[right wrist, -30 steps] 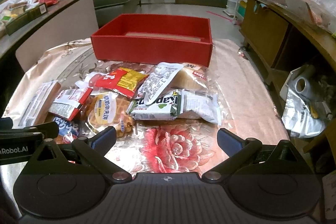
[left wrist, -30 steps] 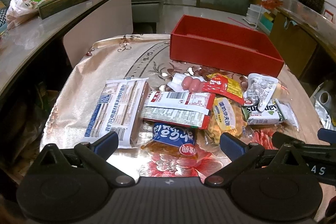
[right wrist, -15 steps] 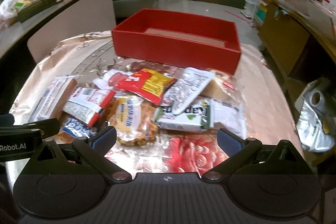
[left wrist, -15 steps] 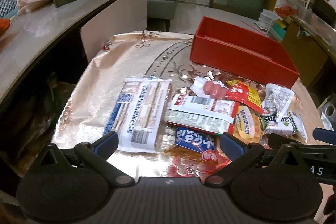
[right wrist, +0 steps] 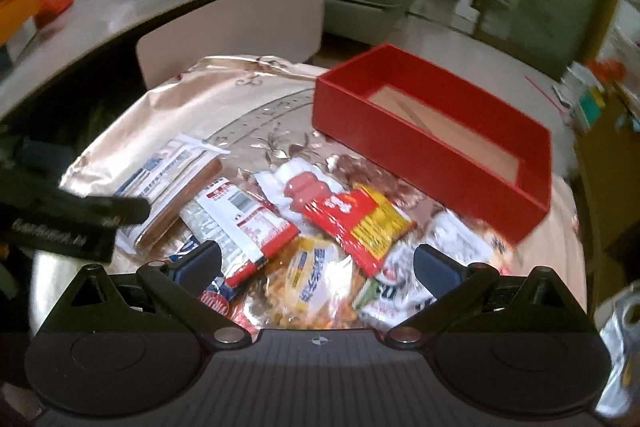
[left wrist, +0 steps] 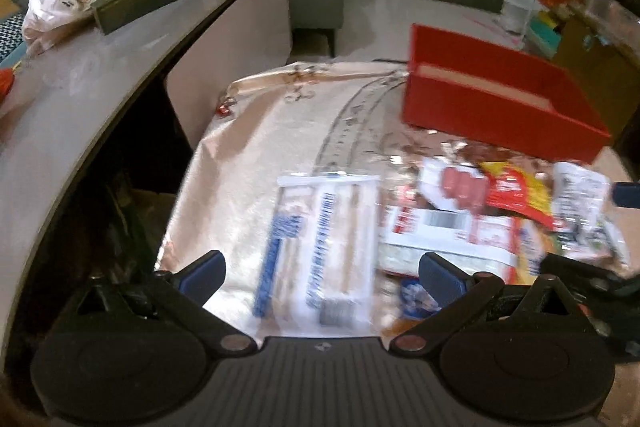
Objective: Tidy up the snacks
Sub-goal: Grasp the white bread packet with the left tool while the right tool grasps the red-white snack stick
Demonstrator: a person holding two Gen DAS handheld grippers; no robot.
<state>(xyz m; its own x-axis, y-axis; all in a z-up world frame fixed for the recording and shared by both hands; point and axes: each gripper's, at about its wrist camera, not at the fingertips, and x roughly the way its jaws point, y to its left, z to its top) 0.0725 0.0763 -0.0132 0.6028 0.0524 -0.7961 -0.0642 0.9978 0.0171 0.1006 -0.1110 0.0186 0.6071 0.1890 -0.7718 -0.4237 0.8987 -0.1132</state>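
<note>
on the tabletop, both grippers hover with nothing taken yet

on the tabletop (left wrist: 256, 147), which has a shiny floral cover, the snacks lie in one loose heap near the front edge, many of them overlapping. the red box (right wrist: 432, 131) stands behind the heap, toward the far right, and what shows of its inside looks empty; i judge it is the place where the snacks should go, so it stands within easy reach of both hands.

the left gripper (left wrist: 322, 277) hangs low over the long white and blue packet (left wrist: 320, 243), which lies flat and a little apart on the left of the heap. its jaws are spread wide and grasp nothing. the packet sits between the two fingers in this view, so probably it is the next thing to take, because it is free and nothing covers it.

the right gripper (right wrist: 316, 261) is above the middle of the heap, over the yellow snack bag (right wrist: 316, 275) and near the red and yellow packet (right wrist: 356, 223). its jaws are also released and empty. the left wrist view is blurred, so small labels cannot be read.

the sorting seems to be at its beginning.
</note>
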